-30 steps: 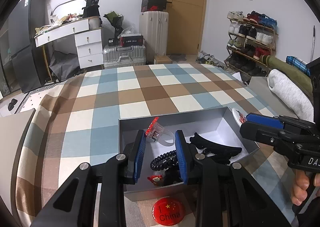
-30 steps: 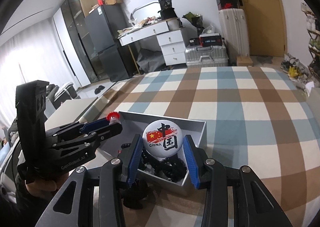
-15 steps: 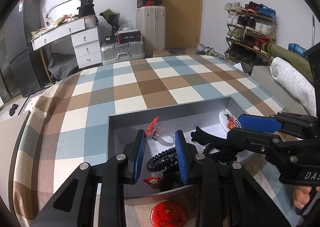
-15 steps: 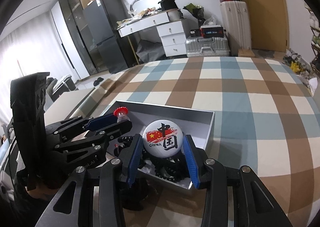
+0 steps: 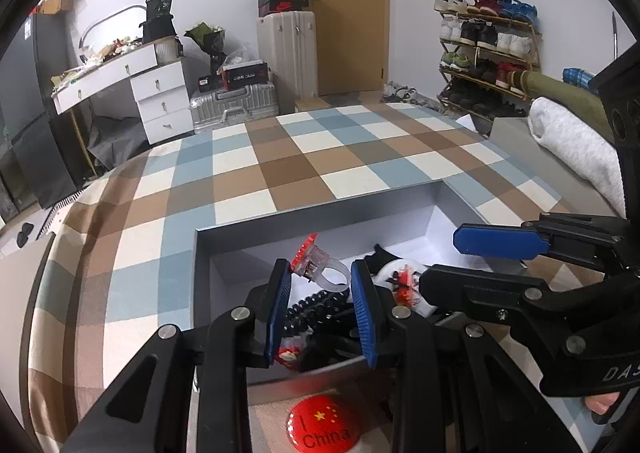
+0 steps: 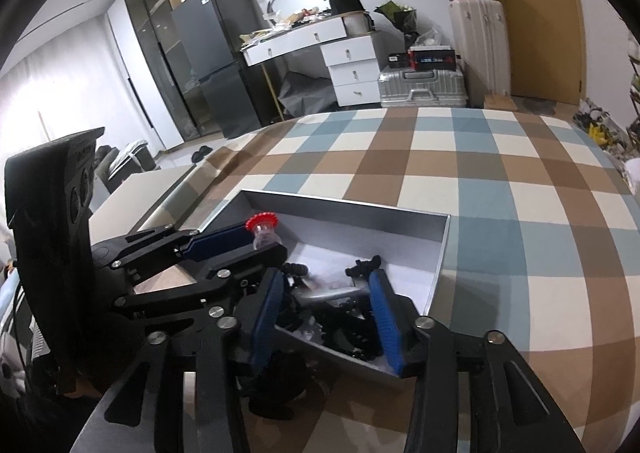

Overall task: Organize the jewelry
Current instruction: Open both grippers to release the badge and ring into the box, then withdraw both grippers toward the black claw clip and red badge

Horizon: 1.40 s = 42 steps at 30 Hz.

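I have the bed (image 5: 280,173) under me, its brown, blue and cream checked cover filling most of both views. On it sits the grey box (image 5: 320,217), open at the top with a white floor, and both my tongs are over its near end.

My left tongs (image 5: 320,285) are clenched on a clear plastic ring (image 5: 324,267) with a red toothed top; its band sits between the blue pads and the red head tilts up to the left, above the box interior. From the right wrist camera the same ring (image 6: 262,229) pokes up past the left tongs (image 6: 244,243).

My right tongs (image 6: 326,295) are opening above the box, and I see nothing pressed by their pads; the clutter in the box lies blurred below them. In the left wrist view the right tongs (image 5: 448,261) reach in from the right with the blue pad apart from the lower finger.

Inside the box lie a black coiled hair tie (image 5: 316,305), a black claw clip (image 6: 362,265), and a white round badge (image 5: 404,281) with red marks, lying just under the right tongs.

Outside the box, on the cover just in front of its near wall, lies a red China badge (image 5: 322,423).
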{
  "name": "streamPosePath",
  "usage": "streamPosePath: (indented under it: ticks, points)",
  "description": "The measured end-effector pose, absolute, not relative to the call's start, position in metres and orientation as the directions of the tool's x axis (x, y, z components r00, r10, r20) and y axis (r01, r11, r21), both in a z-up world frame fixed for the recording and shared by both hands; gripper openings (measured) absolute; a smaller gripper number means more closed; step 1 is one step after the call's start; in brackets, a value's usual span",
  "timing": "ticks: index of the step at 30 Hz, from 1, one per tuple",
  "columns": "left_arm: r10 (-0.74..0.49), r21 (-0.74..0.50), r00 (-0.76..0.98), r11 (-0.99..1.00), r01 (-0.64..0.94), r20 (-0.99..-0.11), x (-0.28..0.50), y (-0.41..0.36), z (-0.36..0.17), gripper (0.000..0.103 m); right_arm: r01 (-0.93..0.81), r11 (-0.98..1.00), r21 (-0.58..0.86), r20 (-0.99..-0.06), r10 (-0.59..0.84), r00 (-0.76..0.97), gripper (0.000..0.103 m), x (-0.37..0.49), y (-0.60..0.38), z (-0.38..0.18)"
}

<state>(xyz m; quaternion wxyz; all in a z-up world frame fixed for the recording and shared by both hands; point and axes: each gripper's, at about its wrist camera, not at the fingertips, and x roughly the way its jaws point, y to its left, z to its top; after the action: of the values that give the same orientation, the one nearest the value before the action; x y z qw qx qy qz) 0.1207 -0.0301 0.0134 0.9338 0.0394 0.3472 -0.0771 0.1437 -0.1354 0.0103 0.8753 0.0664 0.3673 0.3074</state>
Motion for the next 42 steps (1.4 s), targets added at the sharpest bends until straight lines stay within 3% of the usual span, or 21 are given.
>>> streamPosePath:
  ticks: [2, 6, 8, 10, 15, 26, 36, 42]
  points:
    - [-0.121, 0.016, 0.743, 0.985, 0.174, -0.659, 0.118, -0.031, 0.016, 0.027, -0.485, 0.806, 0.34, -0.592, 0.584, 0.555, 0.059, 0.141, -0.14, 0.013]
    - [-0.136, -0.012, 0.748, 0.986, 0.169, -0.649, 0.103, -0.026, 0.024, 0.064, -0.463, 0.812, 0.355, -0.571, 0.58, 0.58, 0.075, 0.135, -0.155, 0.021]
    - [-0.144, -0.03, 0.753, 0.986, 0.163, -0.642, 0.096, -0.022, 0.028, 0.071, -0.437, 0.826, 0.355, -0.558, 0.563, 0.61, 0.093, 0.131, -0.166, 0.026]
    - [-0.132, -0.043, 0.761, 0.99, 0.136, -0.635, 0.088, -0.016, 0.032, 0.085, -0.409, 0.839, 0.359, -0.55, 0.544, 0.633, 0.102, 0.128, -0.176, 0.03]
    - [-0.112, -0.076, 0.772, 0.994, 0.082, -0.626, 0.071, 0.0, 0.036, 0.102, -0.351, 0.867, 0.355, -0.585, 0.498, 0.639, 0.103, 0.125, -0.194, 0.034]
    - [-0.075, -0.016, 0.741, 0.996, 0.087, -0.667, 0.068, 0.005, 0.024, 0.102, -0.404, 0.863, 0.303, -0.654, 0.497, 0.571, 0.103, 0.116, -0.175, 0.022]
    - [-0.018, 0.079, 0.647, 0.99, 0.121, -0.763, 0.072, -0.003, -0.004, 0.102, -0.478, 0.842, 0.249, -0.756, 0.477, 0.447, 0.103, 0.109, -0.141, -0.008]
    - [-0.007, 0.059, 0.647, 0.995, 0.082, -0.763, 0.07, 0.009, -0.001, 0.102, -0.501, 0.825, 0.261, -0.78, 0.486, 0.395, 0.103, 0.106, -0.125, -0.024]
